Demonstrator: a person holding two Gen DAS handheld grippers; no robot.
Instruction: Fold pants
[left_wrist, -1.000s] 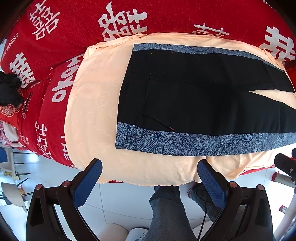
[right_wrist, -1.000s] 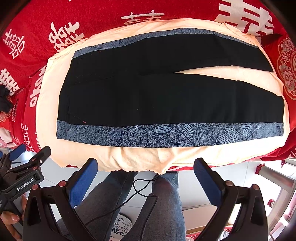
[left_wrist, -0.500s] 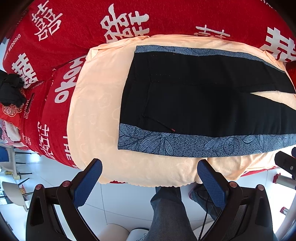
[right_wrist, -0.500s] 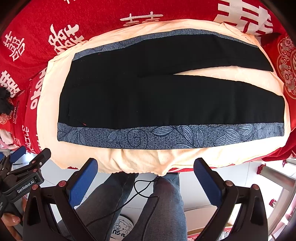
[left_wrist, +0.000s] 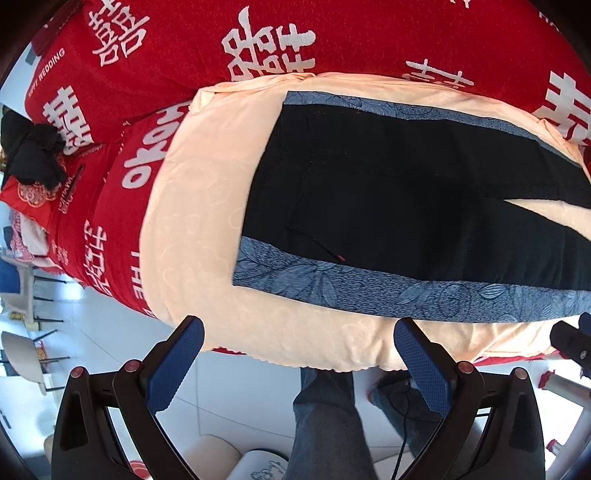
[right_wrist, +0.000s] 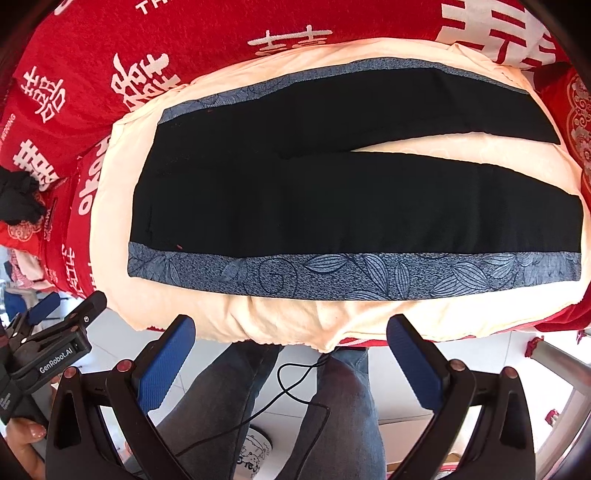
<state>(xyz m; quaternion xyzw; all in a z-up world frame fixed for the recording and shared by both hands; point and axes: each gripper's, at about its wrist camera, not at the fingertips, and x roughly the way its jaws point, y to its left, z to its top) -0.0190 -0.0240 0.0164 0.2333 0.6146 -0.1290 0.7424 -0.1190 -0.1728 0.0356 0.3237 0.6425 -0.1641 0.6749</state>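
Bright, even daylight; sharp centre, strong fisheye warping, dark corners.

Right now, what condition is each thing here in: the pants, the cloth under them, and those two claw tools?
pants: spread flat, unfolded, legs apart in a narrow V.
peach cloth: lying under the pants, front edge draped and rumpled.
red blanket: spread beneath the peach cloth.
left gripper: jaws wide open, holding nothing.
right gripper: jaws wide open, holding nothing.
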